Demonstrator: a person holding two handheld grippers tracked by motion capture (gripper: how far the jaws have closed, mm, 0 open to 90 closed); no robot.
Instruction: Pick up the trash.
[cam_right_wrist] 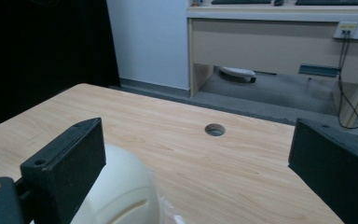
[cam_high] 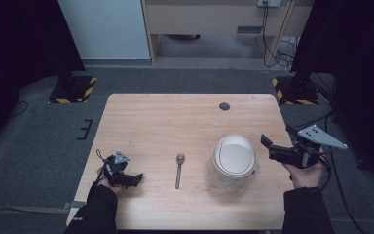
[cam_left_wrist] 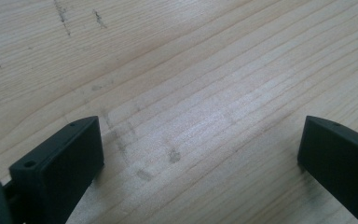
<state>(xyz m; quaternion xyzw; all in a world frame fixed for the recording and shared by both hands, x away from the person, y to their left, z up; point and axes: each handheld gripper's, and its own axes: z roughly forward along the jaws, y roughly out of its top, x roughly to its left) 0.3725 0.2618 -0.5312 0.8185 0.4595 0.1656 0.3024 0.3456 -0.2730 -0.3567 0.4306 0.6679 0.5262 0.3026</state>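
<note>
A clear jar with a rounded white lid stands on the wooden table, right of centre. The lid fills the lower left of the right gripper view. A metal spoon lies left of the jar, bowl pointing away from me. My right gripper hovers open just right of the jar, jaws aimed toward it. My left gripper rests low at the table's front left, open, with bare wood between its jaws.
A round cable hole sits near the table's far edge, and the hole lies ahead in the right gripper view. Beyond the table stand a wooden desk, cables and dark stands with striped bases.
</note>
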